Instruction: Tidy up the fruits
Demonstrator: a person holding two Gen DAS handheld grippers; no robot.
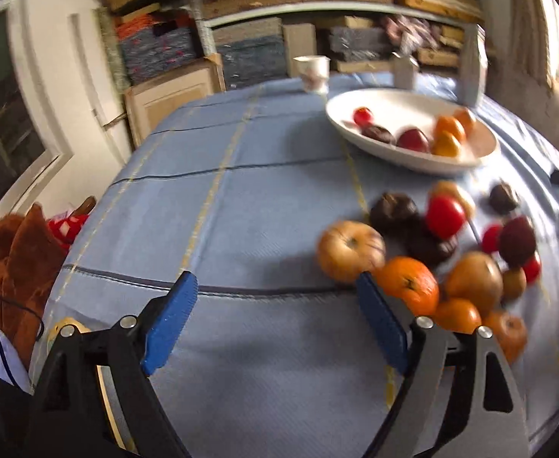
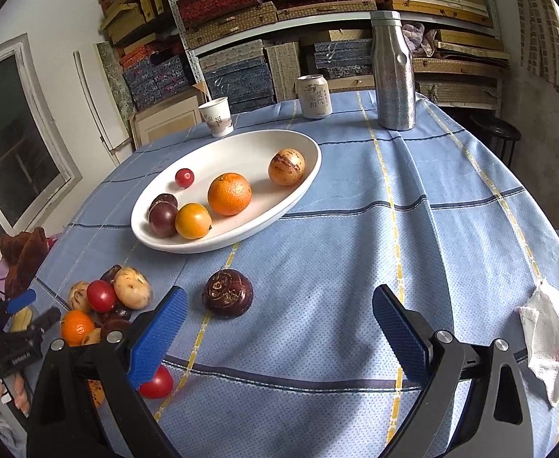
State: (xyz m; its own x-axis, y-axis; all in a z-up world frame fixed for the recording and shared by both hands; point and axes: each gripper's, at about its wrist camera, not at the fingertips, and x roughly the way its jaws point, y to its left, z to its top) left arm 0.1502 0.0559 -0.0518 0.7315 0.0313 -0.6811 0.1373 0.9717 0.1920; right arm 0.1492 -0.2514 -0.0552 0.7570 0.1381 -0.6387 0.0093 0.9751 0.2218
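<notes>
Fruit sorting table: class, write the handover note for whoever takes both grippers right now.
Left gripper: fingers open, empty, beside the loose pile.
Right gripper: fingers open, empty, over bare cloth.
White bowl: holds six fruits, among them a big orange, a cherry tomato and a speckled yellow fruit.
Left to do: the dark purple fruit lying alone near the right gripper, the pile at the table's left edge, and a red tomato near the front.

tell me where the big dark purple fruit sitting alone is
In the right wrist view the dark purple fruit lies on the blue tablecloth, just below the white bowl, right of the fruit pile.
</notes>
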